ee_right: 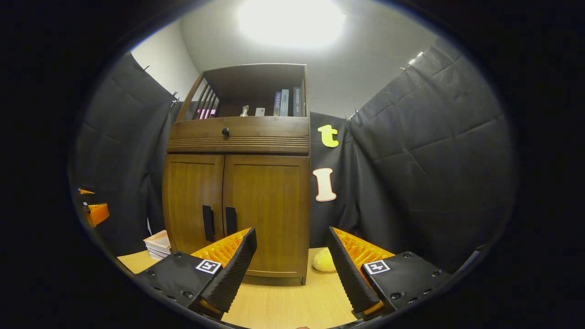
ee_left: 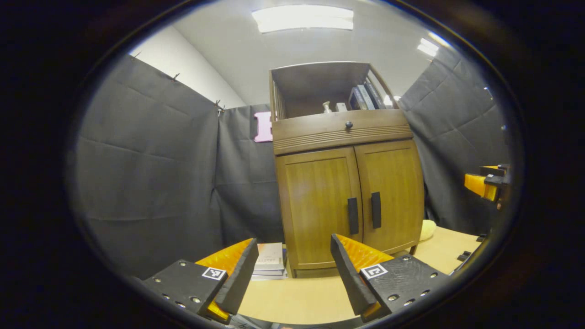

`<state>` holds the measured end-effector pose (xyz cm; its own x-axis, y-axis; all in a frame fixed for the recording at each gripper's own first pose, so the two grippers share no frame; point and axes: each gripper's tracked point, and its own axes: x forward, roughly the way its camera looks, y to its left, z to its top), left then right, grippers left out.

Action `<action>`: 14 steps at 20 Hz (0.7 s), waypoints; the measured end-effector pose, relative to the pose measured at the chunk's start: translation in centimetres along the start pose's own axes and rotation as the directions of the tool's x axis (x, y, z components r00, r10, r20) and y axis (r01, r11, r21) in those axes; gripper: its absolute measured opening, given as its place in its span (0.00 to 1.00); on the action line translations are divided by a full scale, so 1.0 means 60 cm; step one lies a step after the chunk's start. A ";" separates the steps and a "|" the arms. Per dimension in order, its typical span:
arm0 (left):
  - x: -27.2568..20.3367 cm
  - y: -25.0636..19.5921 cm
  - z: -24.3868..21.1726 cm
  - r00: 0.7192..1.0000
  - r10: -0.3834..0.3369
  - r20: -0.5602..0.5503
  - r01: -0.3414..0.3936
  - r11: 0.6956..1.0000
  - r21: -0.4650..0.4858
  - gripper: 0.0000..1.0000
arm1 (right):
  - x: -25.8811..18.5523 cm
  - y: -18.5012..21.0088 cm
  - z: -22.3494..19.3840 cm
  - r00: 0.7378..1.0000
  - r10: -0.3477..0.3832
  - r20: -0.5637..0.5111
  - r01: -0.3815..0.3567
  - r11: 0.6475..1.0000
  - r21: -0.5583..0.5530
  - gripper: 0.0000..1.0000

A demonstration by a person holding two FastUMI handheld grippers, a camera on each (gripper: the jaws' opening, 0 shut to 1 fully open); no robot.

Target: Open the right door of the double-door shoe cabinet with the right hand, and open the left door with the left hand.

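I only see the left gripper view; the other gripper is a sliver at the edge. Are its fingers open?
Observer: Yes, the right gripper has its fingers wide apart, nothing between them.
Operator: Lined up with its handle?
Observer: Not quite; the right door handle sits left of the gap.
Operator: That yellow lump?
Observer: A fuzzy yellow thing lying on the table beside the cabinet.

Staged recording booth: black cloth walls clipped up, brown wooden shoe cabinet on light wooden counter.
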<state>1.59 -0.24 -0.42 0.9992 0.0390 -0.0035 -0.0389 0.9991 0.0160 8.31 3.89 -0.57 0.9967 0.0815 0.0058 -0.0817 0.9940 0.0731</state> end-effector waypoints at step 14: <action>-0.011 0.025 -0.003 0.986 0.162 -0.040 -0.162 0.987 0.004 0.93 | 0.209 0.137 -0.040 0.984 0.176 -0.013 -0.175 0.984 0.037 0.98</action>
<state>0.89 1.23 -0.60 0.9788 0.2007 -0.0407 -0.2000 0.9796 0.0202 20.13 13.27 -2.28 0.9667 0.2559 0.0057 -0.2550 0.9609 0.1076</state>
